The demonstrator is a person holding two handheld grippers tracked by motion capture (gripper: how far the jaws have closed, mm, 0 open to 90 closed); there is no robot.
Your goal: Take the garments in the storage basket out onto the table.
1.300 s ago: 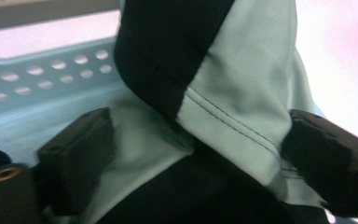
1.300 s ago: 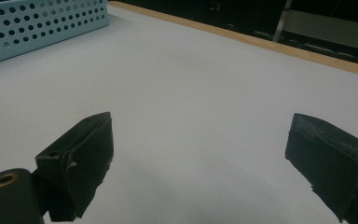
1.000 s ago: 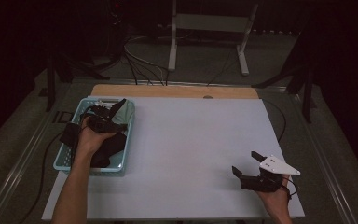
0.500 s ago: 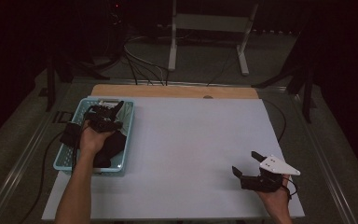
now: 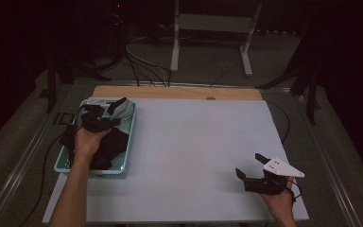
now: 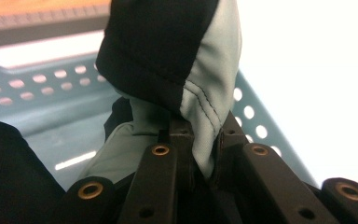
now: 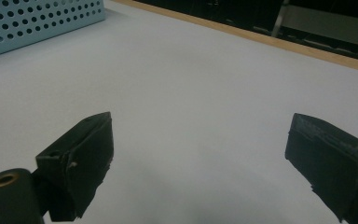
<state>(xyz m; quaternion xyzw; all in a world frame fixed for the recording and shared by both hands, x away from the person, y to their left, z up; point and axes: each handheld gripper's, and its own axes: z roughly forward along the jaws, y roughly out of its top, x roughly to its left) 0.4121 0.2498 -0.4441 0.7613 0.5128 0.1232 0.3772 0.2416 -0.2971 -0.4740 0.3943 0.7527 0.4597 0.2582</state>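
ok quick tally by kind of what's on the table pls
basket: 1
garment, black and grey, in the basket, pinched by the left gripper: 1
grippers, left one and the right gripper, open over the white table: 2
total: 4

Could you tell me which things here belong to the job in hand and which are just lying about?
In the job:
- left gripper, shut on the black and grey garment
- blue perforated basket holding it

Lying about:
- right gripper, open over the white table
- metal stand and cables behind
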